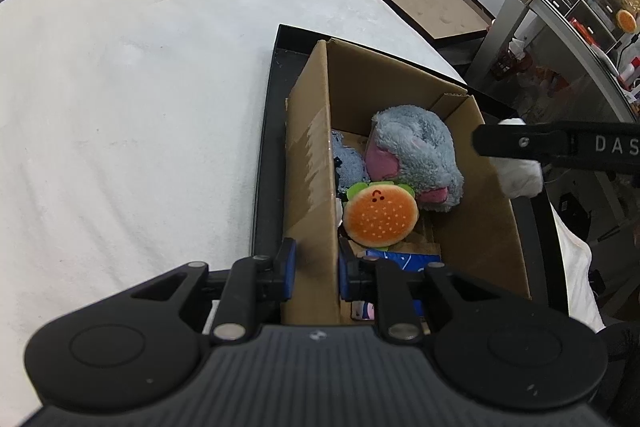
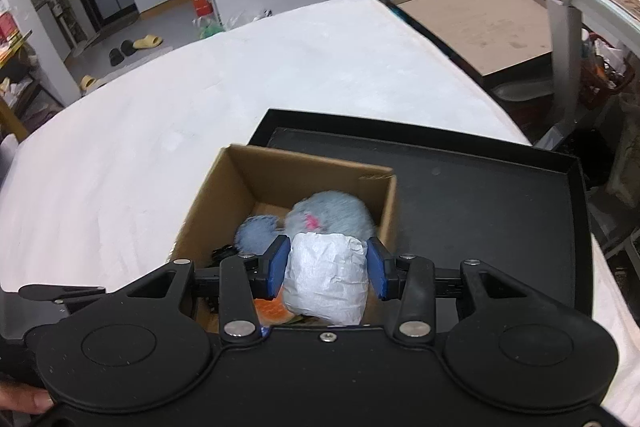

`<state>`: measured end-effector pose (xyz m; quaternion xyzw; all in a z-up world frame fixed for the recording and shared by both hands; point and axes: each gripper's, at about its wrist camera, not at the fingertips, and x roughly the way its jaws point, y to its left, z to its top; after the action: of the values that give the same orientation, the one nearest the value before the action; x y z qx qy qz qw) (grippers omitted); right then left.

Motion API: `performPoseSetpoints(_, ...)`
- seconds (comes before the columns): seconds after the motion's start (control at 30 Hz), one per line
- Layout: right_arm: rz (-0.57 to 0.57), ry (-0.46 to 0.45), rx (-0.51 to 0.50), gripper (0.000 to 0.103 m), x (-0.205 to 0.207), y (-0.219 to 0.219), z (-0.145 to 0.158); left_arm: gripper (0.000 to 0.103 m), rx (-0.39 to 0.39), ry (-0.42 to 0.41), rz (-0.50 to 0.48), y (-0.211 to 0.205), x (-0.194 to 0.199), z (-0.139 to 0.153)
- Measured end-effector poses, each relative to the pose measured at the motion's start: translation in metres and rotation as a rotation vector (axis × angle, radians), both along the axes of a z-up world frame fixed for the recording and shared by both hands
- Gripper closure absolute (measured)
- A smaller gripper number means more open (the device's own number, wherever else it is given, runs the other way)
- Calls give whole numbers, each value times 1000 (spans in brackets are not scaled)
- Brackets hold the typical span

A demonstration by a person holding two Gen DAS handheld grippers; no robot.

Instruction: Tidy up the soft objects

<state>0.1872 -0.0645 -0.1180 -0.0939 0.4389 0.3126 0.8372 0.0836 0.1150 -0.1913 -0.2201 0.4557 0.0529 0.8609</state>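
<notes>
An open cardboard box (image 1: 316, 163) stands in a black tray (image 1: 264, 155) on the white-covered table. Inside lie a grey-and-pink plush (image 1: 416, 155), a small blue plush (image 1: 350, 163), an orange burger plush (image 1: 380, 217) and a blue item (image 1: 404, 261). My left gripper (image 1: 316, 269) is shut on the box's left wall. My right gripper (image 2: 326, 269) is shut on a white soft bundle (image 2: 326, 279) and holds it over the box (image 2: 248, 187), above the grey plush (image 2: 332, 213). The right gripper also shows in the left wrist view (image 1: 516, 155), with the bundle (image 1: 520, 175) above the box's right wall.
The tray's bare floor (image 2: 480, 211) lies right of the box. A brown framed board (image 2: 484, 19) sits beyond the table's far right corner. A metal shelf (image 1: 560, 39) with clutter stands to the right. White table surface (image 1: 140, 107) spreads left of the tray.
</notes>
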Motion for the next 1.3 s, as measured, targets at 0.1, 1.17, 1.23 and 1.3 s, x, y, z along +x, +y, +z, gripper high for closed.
performPoseSetpoints(0.1, 17, 5, -6, 62, -6, 11, -1, 83, -12, -6, 1, 3, -2, 0)
performPoseSetpoints(1.17, -128, 1, 68, 20, -28, -58, 35, 52, 87, -43, -49, -10, -25, 67)
performPoseSetpoints(1.23, -141, -1, 85, 16, -30, -66, 39, 50, 107, -52, -56, -15, -27, 77)
performPoseSetpoints(1.3, -152, 9, 107, 13, -30, -75, 44, 49, 125, -60, -65, -20, -29, 86)
